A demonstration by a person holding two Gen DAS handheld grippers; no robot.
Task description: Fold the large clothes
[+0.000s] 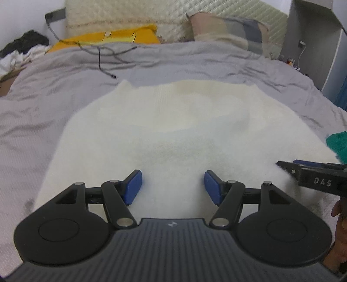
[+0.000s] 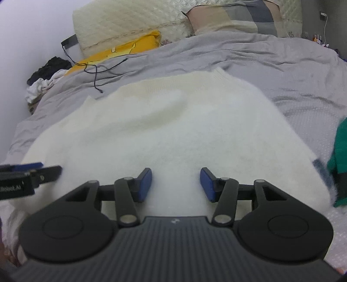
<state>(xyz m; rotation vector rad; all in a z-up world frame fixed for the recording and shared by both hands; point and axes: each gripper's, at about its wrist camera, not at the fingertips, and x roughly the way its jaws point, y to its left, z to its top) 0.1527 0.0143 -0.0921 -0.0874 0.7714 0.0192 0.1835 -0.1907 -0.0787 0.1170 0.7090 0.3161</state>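
Note:
A fluffy white garment [image 1: 173, 134] lies spread flat on the grey bedcover [image 1: 54, 91]; in the right wrist view the same white garment [image 2: 164, 130] fills the middle. My left gripper [image 1: 172, 186] hovers over its near part, blue pads wide apart with nothing between them. My right gripper [image 2: 176, 184] is likewise open over the garment's near part, nothing pinched. The right gripper's tip [image 1: 308, 171] shows at the right edge of the left wrist view, and the left gripper's tip [image 2: 32, 171] at the left edge of the right wrist view.
A green cloth [image 2: 340, 156] lies at the right of the garment. A black cable [image 1: 104, 63] trails over the bedcover beyond it. A yellow item [image 1: 112, 39], cream pillows [image 1: 121, 15] and a patchwork pillow [image 1: 227, 30] are at the head. Dark and white clothes [image 1: 19, 50] are piled far left.

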